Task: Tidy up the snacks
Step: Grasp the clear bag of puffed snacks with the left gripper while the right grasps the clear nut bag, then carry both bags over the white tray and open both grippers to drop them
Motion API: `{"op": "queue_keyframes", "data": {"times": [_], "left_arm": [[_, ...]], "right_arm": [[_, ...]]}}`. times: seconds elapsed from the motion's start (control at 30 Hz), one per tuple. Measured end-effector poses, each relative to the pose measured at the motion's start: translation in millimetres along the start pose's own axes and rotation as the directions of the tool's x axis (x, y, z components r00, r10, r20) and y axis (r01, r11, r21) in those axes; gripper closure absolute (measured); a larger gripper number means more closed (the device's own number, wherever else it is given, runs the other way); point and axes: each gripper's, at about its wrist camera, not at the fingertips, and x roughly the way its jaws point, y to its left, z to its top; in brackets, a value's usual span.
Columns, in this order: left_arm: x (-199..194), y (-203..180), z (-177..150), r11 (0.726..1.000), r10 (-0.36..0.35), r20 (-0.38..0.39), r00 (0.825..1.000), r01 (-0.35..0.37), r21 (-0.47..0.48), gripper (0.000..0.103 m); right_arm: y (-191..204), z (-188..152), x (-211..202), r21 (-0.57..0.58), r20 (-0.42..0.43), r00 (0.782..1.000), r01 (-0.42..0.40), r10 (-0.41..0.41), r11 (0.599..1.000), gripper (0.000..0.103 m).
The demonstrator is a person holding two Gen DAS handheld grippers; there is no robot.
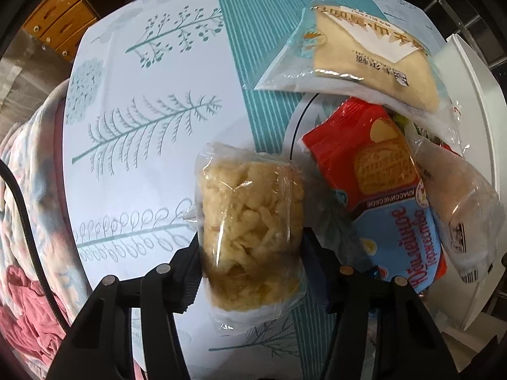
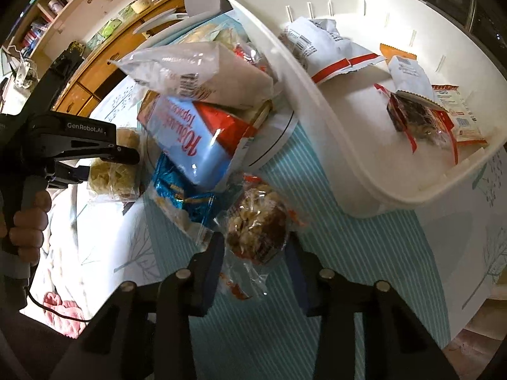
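Observation:
My left gripper point(image 1: 250, 253) is shut on a clear bag of pale yellow crisps point(image 1: 250, 221), held above the patterned tablecloth; it also shows in the right wrist view point(image 2: 114, 171). My right gripper point(image 2: 253, 253) is shut on a clear-wrapped nut-and-chocolate cake point(image 2: 258, 231) above the teal stripe. A pile of snacks lies on a round white plate point(image 1: 296, 126): a red-and-blue biscuit pack point(image 1: 389, 196), a beige-labelled packet point(image 1: 358, 60) and a clear-wrapped bun point(image 1: 456, 196). The white bin point(image 2: 317, 82) at the right holds several wrapped snacks point(image 2: 415, 114).
A blue foil packet point(image 2: 183, 196) lies by the pile. Wooden drawers point(image 1: 60, 22) stand beyond the table's far edge. A pink and floral blanket point(image 1: 28, 269) lies off the table's left side. The left gripper's handle and a hand point(image 2: 28, 221) are at the left.

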Motion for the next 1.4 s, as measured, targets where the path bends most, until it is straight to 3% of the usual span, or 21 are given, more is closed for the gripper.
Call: {"op": "queue_keyframes", "data": {"times": [0.2,0.5,0.93,1.17,1.4], "left_arm": [[0,12,-9,1.0,0.001,-0.033,0.999,-0.002,-0.004,0.049],[-24,30,-46,1.0,-0.018,-0.013,1.0,0.018,0.023,0.058],[-105,62,-109,0.996,-0.083,0.071,0.994,0.08,0.045,0.059],[-157,61,-125,0.992,-0.124,0.142,0.982,0.118,0.054,0.059],[-187,46,-138,0.984,-0.175,0.224,0.959,0.163,0.069,0.059]], "right_arm": [[17,-4,-10,-0.029,0.015,1.0,-0.011,0.011,1.0,0.075],[36,-17,-41,-0.065,0.061,0.998,-0.015,0.019,0.998,0.075],[67,-20,-103,-0.172,0.179,0.982,-0.028,0.06,0.985,0.075],[74,-5,-126,-0.227,0.225,0.97,-0.038,0.09,0.973,0.075],[58,14,-147,-0.251,0.25,0.96,-0.061,0.126,0.966,0.075]]}}
